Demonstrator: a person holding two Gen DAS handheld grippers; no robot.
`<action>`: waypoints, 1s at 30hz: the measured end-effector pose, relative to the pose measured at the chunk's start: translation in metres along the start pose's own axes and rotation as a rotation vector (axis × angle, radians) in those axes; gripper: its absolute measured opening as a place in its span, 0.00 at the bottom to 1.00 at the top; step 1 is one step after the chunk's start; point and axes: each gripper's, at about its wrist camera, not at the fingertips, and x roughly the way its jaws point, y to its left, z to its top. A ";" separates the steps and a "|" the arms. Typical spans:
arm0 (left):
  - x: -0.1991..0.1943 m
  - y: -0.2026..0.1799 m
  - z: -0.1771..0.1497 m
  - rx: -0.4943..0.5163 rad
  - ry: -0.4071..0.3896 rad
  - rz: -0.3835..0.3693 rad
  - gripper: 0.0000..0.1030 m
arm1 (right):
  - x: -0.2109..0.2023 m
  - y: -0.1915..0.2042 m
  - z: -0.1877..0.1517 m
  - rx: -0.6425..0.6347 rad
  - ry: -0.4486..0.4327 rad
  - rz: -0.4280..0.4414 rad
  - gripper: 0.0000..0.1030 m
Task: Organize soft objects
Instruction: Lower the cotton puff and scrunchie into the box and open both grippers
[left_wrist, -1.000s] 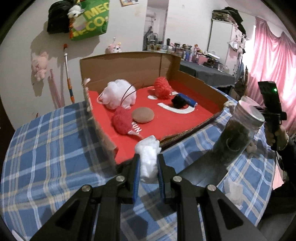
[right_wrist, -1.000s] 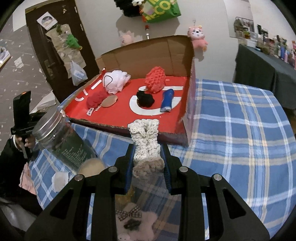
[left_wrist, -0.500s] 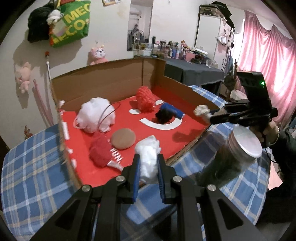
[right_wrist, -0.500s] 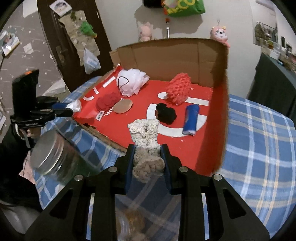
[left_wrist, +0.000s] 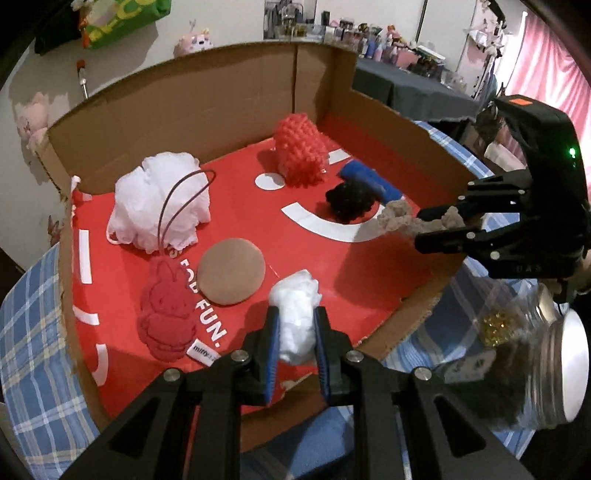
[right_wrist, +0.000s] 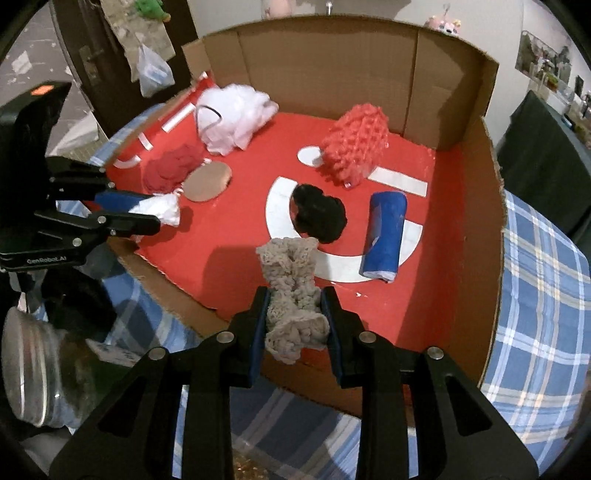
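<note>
Already boxed: your shallow red-lined cardboard box (right_wrist: 476, 229) holds six soft pieces.
Left jaws: clamped on white fluffy wad (left_wrist: 297, 320).
Right jaws: clamped on beige crocheted piece (right_wrist: 293, 295).
Left: release both.

Glass jar with metal lid (left_wrist: 554, 373) lying on blue plaid tablecloth (right_wrist: 535, 295) right of claw, pink curtain (left_wrist: 554, 62) beyond, green bag (left_wrist: 122, 18) on wall upper left.

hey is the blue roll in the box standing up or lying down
Lying down: the blue roll rests on its side on the box's red floor, beside the black pompom.
</note>
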 end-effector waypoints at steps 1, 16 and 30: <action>0.002 0.001 0.001 -0.001 0.011 0.002 0.18 | 0.002 -0.001 0.001 -0.001 0.010 -0.003 0.27; 0.023 0.008 0.006 -0.003 0.078 0.052 0.22 | 0.014 -0.003 0.008 -0.037 0.061 -0.095 0.27; 0.028 0.005 0.008 0.015 0.078 0.066 0.42 | 0.017 0.000 0.009 -0.069 0.064 -0.132 0.29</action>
